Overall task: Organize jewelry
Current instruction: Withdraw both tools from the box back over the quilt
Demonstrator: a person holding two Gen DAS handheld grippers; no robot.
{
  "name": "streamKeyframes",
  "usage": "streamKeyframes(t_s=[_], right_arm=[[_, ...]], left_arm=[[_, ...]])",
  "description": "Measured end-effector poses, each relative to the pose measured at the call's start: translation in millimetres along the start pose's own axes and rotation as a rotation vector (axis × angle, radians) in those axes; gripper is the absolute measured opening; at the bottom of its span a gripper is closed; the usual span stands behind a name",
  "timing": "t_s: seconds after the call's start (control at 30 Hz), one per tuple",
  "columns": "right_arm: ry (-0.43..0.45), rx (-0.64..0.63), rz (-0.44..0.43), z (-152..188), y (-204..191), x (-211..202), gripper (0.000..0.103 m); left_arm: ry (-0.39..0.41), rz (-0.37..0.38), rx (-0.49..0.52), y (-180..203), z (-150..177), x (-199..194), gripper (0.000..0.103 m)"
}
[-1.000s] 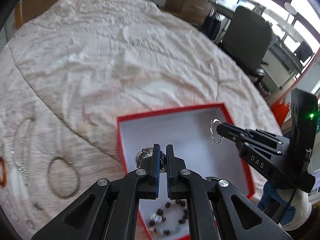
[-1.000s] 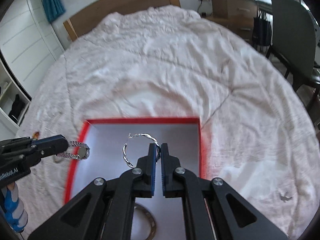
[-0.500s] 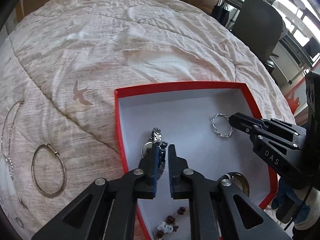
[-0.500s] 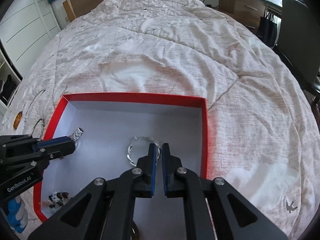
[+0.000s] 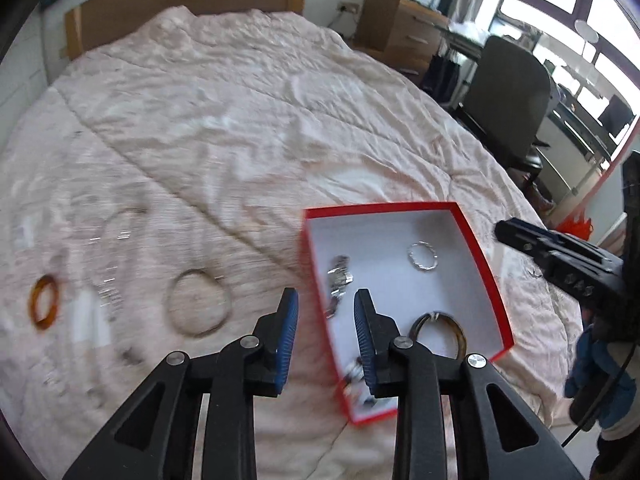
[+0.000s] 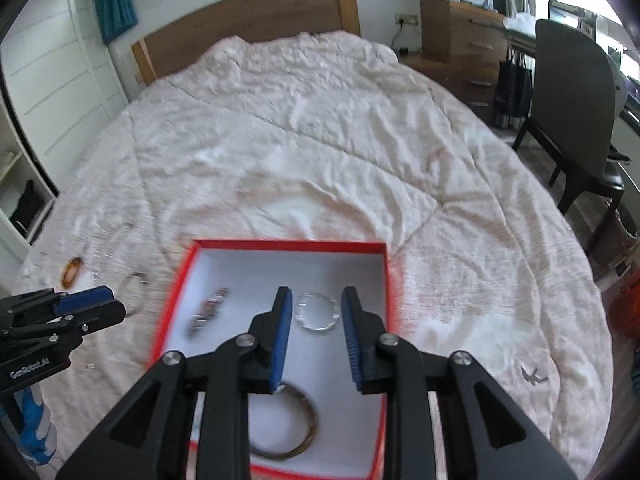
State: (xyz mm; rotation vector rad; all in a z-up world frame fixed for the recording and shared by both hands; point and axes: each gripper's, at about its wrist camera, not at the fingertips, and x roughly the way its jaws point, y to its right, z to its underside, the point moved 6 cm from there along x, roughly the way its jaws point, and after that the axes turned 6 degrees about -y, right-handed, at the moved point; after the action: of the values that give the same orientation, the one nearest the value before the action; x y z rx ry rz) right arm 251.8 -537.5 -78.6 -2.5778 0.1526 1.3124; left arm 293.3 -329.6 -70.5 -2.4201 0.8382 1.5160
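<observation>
- Watch (image 5: 339, 280) and twisted hoop (image 6: 317, 313) are now released and lie in red box (image 5: 486, 280), frame centre.
- Left claw (image 5: 325, 330), right claw (image 6: 313, 334): jaws opening, nothing gripped.
- Bangle (image 5: 199, 307) and amber ring (image 5: 44, 307), lower left on bed (image 5: 240, 120), are judged next.

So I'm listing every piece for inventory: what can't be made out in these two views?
- Beaded piece, left wrist view: hidden behind the left tongs.
- Chain on the bedspread, left wrist view: motion blur.
- Dark bangle in the red box, right wrist view: partly behind the right tongs.
</observation>
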Motion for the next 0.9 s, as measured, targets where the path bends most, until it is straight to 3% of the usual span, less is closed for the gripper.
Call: streamKeyframes(t_s=[0.43,0.9], right_arm=[[0.14,-0.056,-0.088,20.1,-91.4,-122.5,0.024],[0.237,-0.159,-0.155,64.7,-159.9,-219.9,0.024]], left_arm=[[0.153,-0.157,-0.103,-95.2,56.6,-152.2,0.029],[0.299,-0.234,-0.151,-106.9,121.8,-274.9,0.04]])
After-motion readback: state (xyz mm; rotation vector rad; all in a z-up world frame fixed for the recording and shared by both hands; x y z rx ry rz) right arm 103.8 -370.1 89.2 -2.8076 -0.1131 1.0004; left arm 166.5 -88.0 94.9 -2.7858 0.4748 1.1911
